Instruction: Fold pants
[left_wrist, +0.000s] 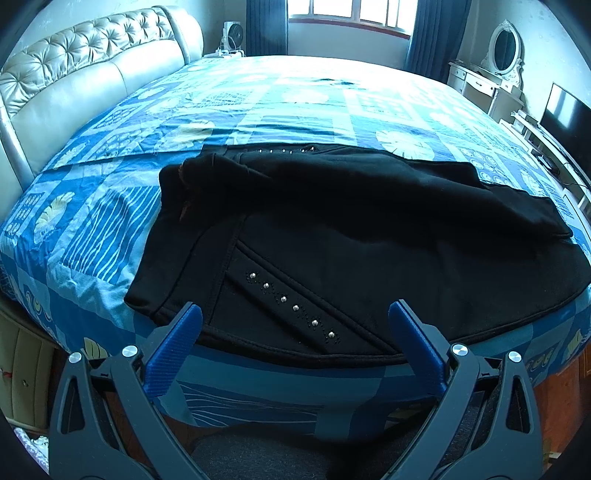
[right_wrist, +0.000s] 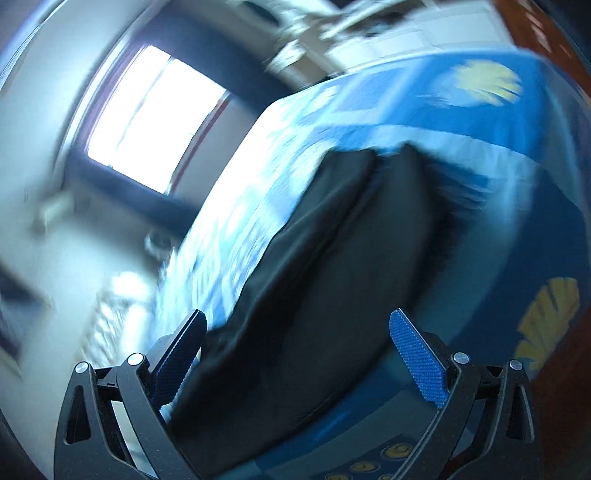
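- The black pants (left_wrist: 332, 236) lie on the blue patterned bed (left_wrist: 258, 103) at its near edge, with the waistband end to the left and the legs running off to the right.
- One fold looks already made: one leg is laid over the other, so the garment is halved lengthwise, with the studded pocket trim (left_wrist: 291, 302) facing up on the near layer.
- The upper layer sits bunched and uneven near the waist, so that first fold may need smoothing.
- What is left, by my reading, is the crosswise folding, bringing the leg ends toward the waist.
- The left gripper (left_wrist: 295, 314) hovers just over the near hem with its jaws spread wide and nothing between them.
- The right gripper (right_wrist: 297, 325) is likewise spread apart and empty, close above the dark cloth (right_wrist: 332, 277); this view is heavily motion-blurred, so I cannot tell which part of the pants it faces.
- Neither gripper holds fabric, so the next fold is not yet started.
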